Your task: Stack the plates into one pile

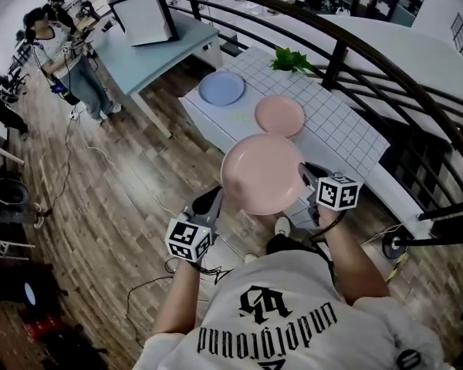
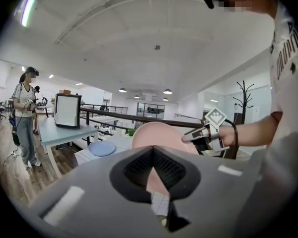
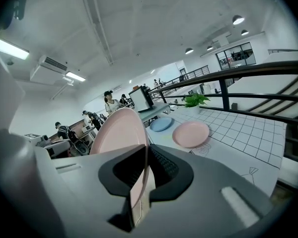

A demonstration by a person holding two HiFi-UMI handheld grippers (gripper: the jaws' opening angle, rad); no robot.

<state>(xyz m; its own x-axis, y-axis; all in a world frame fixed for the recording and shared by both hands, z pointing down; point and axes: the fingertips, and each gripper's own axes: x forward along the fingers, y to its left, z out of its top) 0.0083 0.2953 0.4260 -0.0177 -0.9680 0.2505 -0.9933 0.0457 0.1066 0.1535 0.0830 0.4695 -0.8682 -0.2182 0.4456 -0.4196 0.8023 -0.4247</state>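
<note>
The left gripper (image 1: pixel 214 200) and right gripper (image 1: pixel 305 174) each pinch the large pink plate (image 1: pixel 262 173) mid-frame; uneven pulling could twist it loose.

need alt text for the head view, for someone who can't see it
Seen from above, a person holds a large pink plate, gripped at opposite edges by the left tongs and the right tongs, near a white gridded table. On it lie a blue plate and a smaller pink plate, apart, with a green plant beyond.
</note>
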